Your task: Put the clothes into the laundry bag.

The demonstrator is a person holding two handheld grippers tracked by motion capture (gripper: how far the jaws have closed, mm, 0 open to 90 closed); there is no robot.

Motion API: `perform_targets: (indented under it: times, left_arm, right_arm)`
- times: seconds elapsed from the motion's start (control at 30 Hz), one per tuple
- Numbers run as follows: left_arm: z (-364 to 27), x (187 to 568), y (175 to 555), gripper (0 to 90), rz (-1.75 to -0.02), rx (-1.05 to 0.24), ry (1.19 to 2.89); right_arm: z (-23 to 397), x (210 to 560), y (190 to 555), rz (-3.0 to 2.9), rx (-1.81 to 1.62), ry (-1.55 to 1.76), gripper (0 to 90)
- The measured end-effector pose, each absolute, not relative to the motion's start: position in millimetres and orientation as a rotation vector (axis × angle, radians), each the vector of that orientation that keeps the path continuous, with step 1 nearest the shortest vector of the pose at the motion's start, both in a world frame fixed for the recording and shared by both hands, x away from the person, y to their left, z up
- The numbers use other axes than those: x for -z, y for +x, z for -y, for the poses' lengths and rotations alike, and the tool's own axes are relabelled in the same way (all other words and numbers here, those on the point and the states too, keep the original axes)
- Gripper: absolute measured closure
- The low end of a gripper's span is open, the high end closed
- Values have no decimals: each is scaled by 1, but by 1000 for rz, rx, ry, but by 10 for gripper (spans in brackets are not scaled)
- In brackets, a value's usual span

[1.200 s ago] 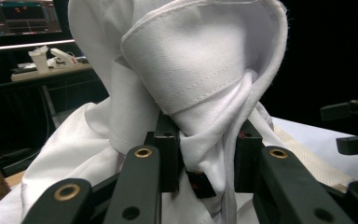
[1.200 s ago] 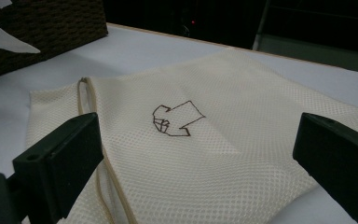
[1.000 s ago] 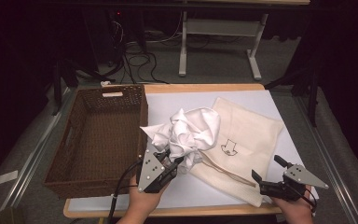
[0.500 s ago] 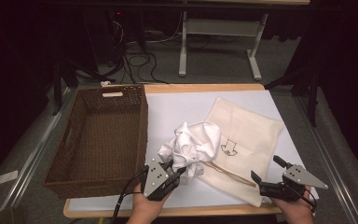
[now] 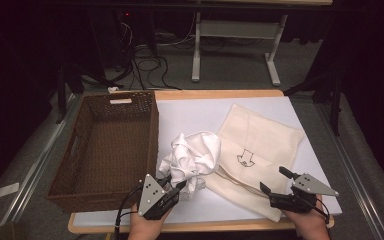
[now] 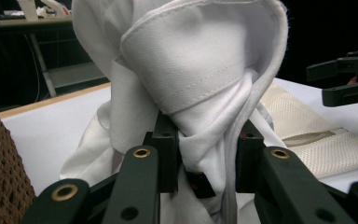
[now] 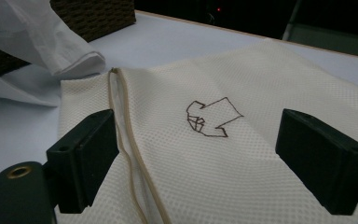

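On the white table point(image 5: 195, 112), the left gripper point(image 5: 172, 192) is clamped on a crumpled white shirt point(image 5: 192, 157) between the basket point(image 5: 105, 145) and the mesh bag point(image 5: 260, 150). The right gripper point(image 5: 280, 182), jaws apart and empty, hovers at the bag's near edge, its opening facing the shirt.

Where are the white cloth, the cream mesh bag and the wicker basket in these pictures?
white cloth point(image 5: 195, 155): high view, on the middle of the crumpled bundle.
cream mesh bag point(image 7: 242, 154): right gripper view, on the flat mesh below the drawn arrow.
wicker basket point(image 5: 152, 127): high view, on its right wall.
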State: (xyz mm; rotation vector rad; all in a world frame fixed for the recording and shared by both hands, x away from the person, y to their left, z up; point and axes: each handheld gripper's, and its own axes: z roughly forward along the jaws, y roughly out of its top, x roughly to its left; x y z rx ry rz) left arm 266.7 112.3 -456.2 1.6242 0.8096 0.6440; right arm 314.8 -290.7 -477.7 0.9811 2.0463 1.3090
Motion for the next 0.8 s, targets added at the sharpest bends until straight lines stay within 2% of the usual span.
perform_targets:
  times: [0.17, 0.27, 0.33, 0.4, 0.53, 0.8]
  left_arm:
    - [-111, 456, 266, 694, -794, -650, 1628]
    - [-112, 455, 265, 693, -788, -649, 1628]
    - [-113, 455, 265, 693, -789, -648, 1621]
    - [-113, 455, 266, 693, -787, -644, 1625]
    - [-111, 456, 267, 693, -783, -642, 1624]
    - [-108, 456, 266, 692, -772, -644, 1632]
  right_arm:
    - [273, 472, 325, -2087, -1236, 949, 174]
    - [265, 467, 334, -2113, -1192, 934, 235]
    - [263, 467, 339, -2133, -1175, 965, 244]
    - [263, 477, 340, -2149, -1155, 1003, 268]
    - [260, 491, 334, -2248, -1069, 1000, 257]
    - [255, 501, 336, -2319, -960, 989, 304]
